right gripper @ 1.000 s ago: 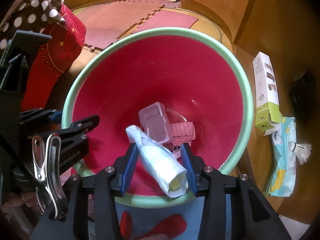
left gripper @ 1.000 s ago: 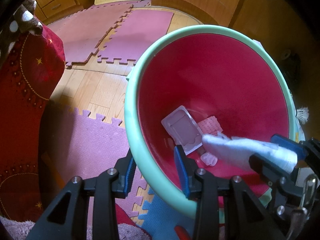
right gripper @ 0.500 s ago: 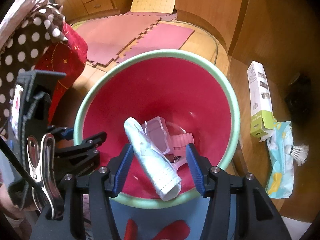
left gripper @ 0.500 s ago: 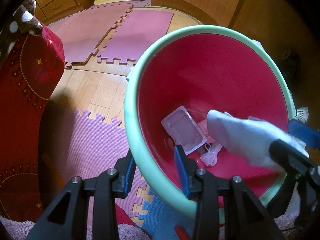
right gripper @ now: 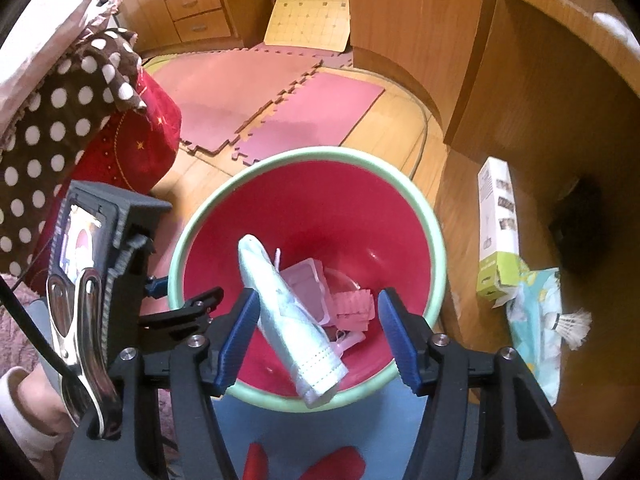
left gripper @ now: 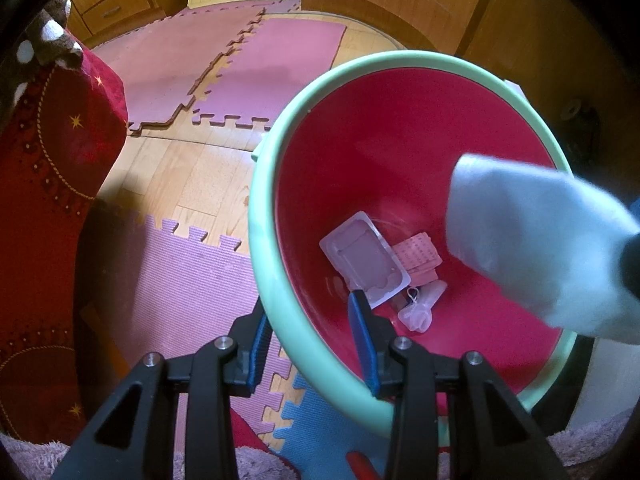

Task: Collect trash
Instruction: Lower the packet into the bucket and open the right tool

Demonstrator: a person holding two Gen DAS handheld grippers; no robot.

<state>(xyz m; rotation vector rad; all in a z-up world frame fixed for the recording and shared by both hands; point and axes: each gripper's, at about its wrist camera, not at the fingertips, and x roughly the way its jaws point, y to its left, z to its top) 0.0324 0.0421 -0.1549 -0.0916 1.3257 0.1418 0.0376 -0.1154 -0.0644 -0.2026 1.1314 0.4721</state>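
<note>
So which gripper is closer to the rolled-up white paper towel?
Right. The right gripper has the rolled white paper towel between its open jaws, which have just been opening. The left gripper is shut on the green rim of the red bucket, beside it.

Red bin [right gripper: 320, 216], mint-green rim; white mask [right gripper: 292, 320]; brown white-dotted cloth [right gripper: 52, 120].

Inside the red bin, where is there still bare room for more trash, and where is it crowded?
The red bin has bare wall all round, widest on its far side. Its bottom is crowded: clear tray, pink card, small plastic bits. The left gripper clamps the near rim.
</note>
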